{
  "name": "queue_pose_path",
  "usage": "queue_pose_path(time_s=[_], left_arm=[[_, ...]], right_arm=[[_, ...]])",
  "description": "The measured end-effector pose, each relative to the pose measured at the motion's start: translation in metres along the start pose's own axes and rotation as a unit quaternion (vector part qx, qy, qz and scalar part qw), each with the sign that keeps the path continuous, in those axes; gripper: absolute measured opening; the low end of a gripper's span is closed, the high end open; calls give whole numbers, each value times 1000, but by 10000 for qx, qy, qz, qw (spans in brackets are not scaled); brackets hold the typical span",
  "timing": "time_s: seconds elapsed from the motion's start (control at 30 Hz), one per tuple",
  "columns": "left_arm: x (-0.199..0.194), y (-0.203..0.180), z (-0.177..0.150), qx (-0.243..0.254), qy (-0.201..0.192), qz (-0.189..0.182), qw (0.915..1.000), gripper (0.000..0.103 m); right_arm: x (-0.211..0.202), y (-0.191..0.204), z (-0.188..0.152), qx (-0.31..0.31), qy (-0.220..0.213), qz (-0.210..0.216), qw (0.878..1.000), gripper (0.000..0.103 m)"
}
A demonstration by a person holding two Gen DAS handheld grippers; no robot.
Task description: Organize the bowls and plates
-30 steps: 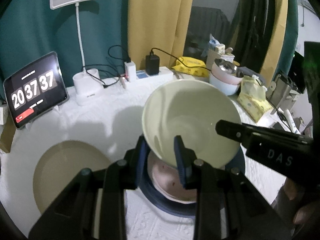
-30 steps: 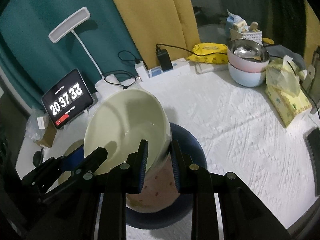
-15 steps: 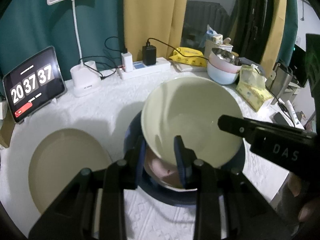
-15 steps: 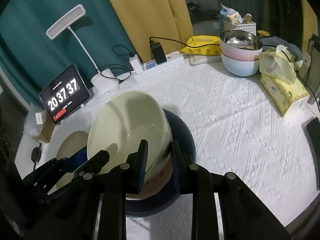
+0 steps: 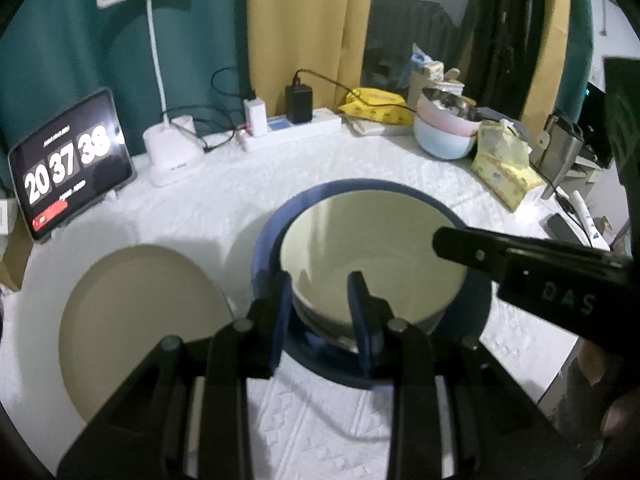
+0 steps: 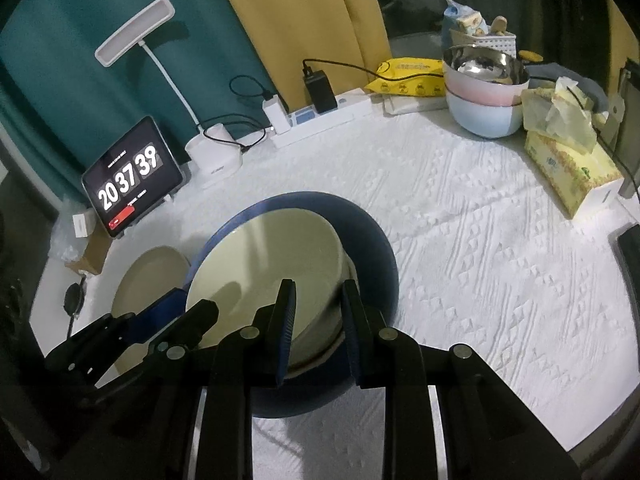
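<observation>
White quilted cloth covers your bench [image 6: 480,240], with teal and mustard curtains behind it. Take the wide dark blue plate [image 5: 272,236] as your landmark: it lies flat near the middle of the bench. Nested on it sits a pale cream ceramic bowl [image 5: 372,240], upright, with the rim of another dish just showing under it.

Your left gripper [image 5: 320,304] has its blue pads set either side of the near rim of that cream bowl, one pad outside the wall and one inside, clamped on it. Your right gripper [image 6: 318,312] straddles the bowl's rim on the plate's right side in the same way, closed on the wall.

Left of the blue plate, flat on the cloth, lies a round beige plate [image 5: 136,320], close by but not touching. Behind the blue plate, at the bench's far edge, stand a white desk lamp [image 6: 212,152] and a white power strip [image 6: 328,120]. Far left of it leans a dark tablet clock [image 6: 132,176]. Far right of it sits a stack of pink and light blue bowls topped by a steel one [image 6: 484,96].
</observation>
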State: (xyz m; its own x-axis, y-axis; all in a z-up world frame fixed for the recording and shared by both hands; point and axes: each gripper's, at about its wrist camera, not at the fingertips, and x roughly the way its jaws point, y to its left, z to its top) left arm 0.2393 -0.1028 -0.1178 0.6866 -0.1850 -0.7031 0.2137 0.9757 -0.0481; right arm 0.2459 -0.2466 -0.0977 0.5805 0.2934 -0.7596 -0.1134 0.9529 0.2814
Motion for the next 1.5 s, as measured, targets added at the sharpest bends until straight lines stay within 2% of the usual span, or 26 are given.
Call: queue_pose_path(time_s=[0.03,0.13,0.2,0.27,0.47,0.83,1.03,1.17,1.5], left_arm=[[-1,-5,0,60,29,-211,9998,29],[-5,-22,-3,357,-51,-87,9993,29],[-6,-24,-5,340,-39,-162,9993,29],[-6,-21,-4,330,-60,-83,9994,29],[-11,0,-1,86,-108,22,9999,31],[-16,38,4,-342,-124,316,9988,31],[-10,53,0,-575,-3,367,9977,37],[-4,52,-3,-585,58,284,9979,42],[19,53,-7,-603,353,408,9967,43]], right_arm=[[-1,1,0,-17,-14,21,10000,25],[-1,5,1,-110,-47,33,9999,25],[3,2,0,-90,-1,-51,9999,25],[9,-3,-3,-50,119,-2,9999,25],[12,-6,-6,-82,145,-57,9998,25],[-9,-9,1,-253,-119,-61,9996,25],[-17,-20,5,-251,-244,-142,9993,28],[-17,-31,7,-240,-338,-187,9990,35],[-1,-53,5,-192,-205,-151,9995,43]])
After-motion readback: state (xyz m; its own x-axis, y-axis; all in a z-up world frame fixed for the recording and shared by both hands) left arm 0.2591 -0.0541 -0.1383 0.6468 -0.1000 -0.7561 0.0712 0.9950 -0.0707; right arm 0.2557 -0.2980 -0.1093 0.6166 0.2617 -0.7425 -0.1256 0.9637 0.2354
